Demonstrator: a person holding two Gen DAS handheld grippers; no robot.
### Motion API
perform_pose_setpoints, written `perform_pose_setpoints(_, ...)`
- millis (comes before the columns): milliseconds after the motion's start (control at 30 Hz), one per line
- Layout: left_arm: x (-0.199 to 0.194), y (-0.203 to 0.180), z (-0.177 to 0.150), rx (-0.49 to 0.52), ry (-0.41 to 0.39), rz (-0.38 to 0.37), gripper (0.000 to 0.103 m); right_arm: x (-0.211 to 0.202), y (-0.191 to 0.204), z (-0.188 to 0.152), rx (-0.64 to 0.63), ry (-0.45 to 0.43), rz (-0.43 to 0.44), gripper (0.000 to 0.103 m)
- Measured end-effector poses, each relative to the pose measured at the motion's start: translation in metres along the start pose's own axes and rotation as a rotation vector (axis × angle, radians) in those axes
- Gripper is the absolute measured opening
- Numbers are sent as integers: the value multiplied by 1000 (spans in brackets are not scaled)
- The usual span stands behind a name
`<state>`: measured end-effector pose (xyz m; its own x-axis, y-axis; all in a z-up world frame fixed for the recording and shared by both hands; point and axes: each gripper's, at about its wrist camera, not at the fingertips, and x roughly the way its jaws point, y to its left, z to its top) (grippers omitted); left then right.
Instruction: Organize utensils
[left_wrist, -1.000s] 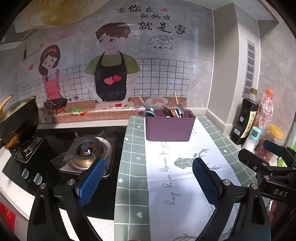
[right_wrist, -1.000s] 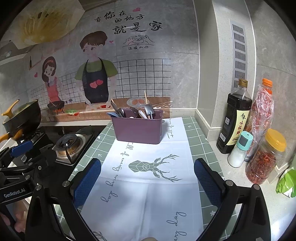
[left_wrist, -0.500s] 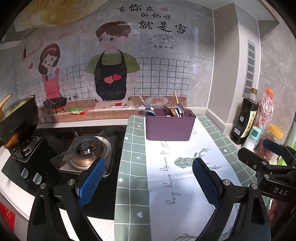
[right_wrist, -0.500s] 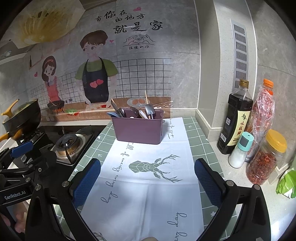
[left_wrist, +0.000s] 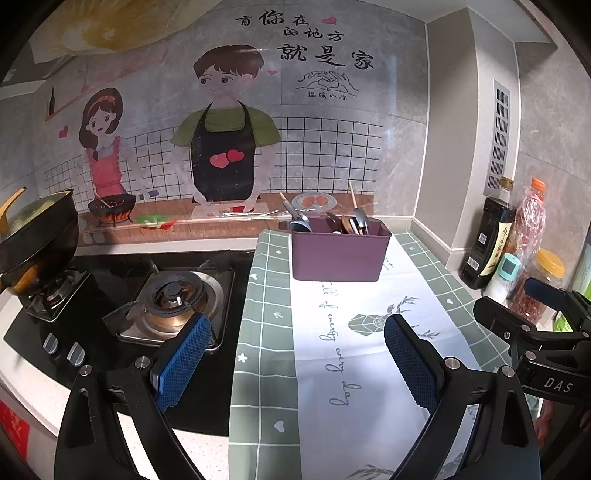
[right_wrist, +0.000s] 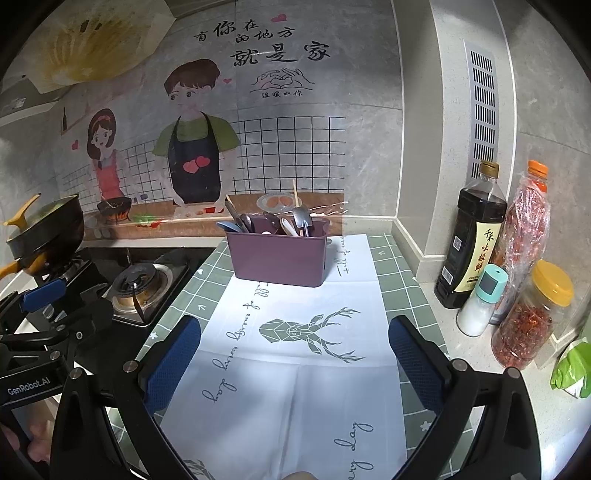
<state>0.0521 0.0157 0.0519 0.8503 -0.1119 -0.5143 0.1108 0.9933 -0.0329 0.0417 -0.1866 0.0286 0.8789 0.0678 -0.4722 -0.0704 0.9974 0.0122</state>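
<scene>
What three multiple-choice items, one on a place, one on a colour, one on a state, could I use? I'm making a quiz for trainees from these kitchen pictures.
1. Where does the bin of utensils stand?
A. on the stove
B. at the far end of the cloth, near the wall
C. beside the bottles

2. What colour is the bin?
A. purple
B. yellow
C. white

3. How are the left gripper and right gripper?
A. both shut on spoons
B. one holds the bin
C. both open and empty

Answers:
1 B: the bin sits on the cloth's far edge by the back wall.
2 A: its walls are plainly purple.
3 C: each pair of blue pads stands wide apart with nothing between.
</scene>
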Motion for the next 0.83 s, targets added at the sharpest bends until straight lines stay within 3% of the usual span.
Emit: perform_pose_setpoints(833,-1,-1,3,15,-11,2,95,2,-5,0,7,4,-8,102)
